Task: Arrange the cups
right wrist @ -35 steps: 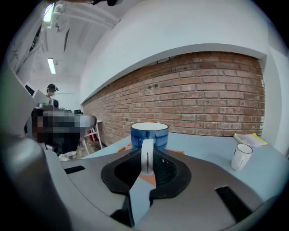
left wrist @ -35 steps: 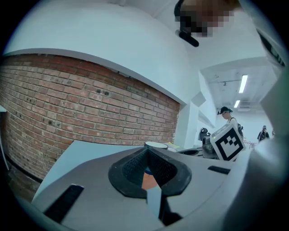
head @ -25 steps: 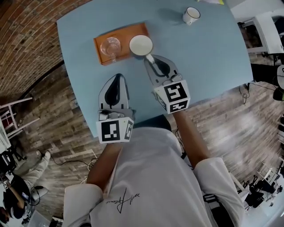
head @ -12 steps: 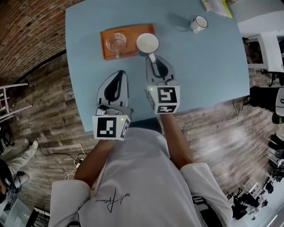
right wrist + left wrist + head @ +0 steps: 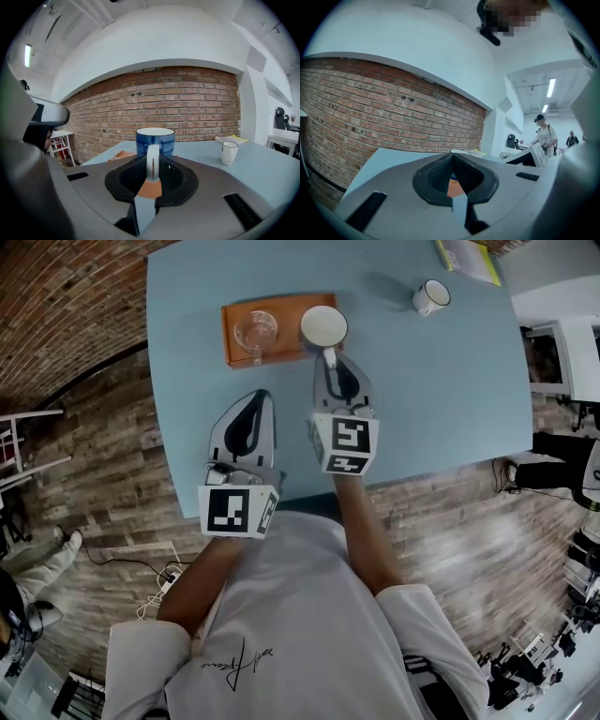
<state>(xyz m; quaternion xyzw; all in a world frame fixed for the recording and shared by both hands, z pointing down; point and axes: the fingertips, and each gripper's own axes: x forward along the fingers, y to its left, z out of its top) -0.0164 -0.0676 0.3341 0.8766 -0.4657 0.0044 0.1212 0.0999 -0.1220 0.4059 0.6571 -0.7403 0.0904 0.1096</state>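
A blue mug (image 5: pixel 323 326) with a white inside stands at the right end of the orange tray (image 5: pixel 281 306). My right gripper (image 5: pixel 329 358) is shut on its handle. In the right gripper view the white handle (image 5: pixel 152 161) stands upright between the pads, with the blue mug (image 5: pixel 155 138) just beyond. Whether the mug rests on the tray I cannot tell. A clear glass cup (image 5: pixel 253 332) sits on the tray's left half. A small white mug (image 5: pixel 430 296) stands alone at the far right. My left gripper (image 5: pixel 251 407) hovers near the table's front edge, shut and empty (image 5: pixel 453 159).
A yellow booklet (image 5: pixel 466 257) lies at the table's far right corner, behind the white mug (image 5: pixel 228 152). A brick wall borders the table's left side. People stand in the room beyond (image 5: pixel 543 136). The blue table (image 5: pixel 441 381) has bare surface at its right.
The right gripper has turned a little, now pointing straight at the tray, still gripping the mug's handle. The mug stays by the tray's right end. The left gripper has kept still.
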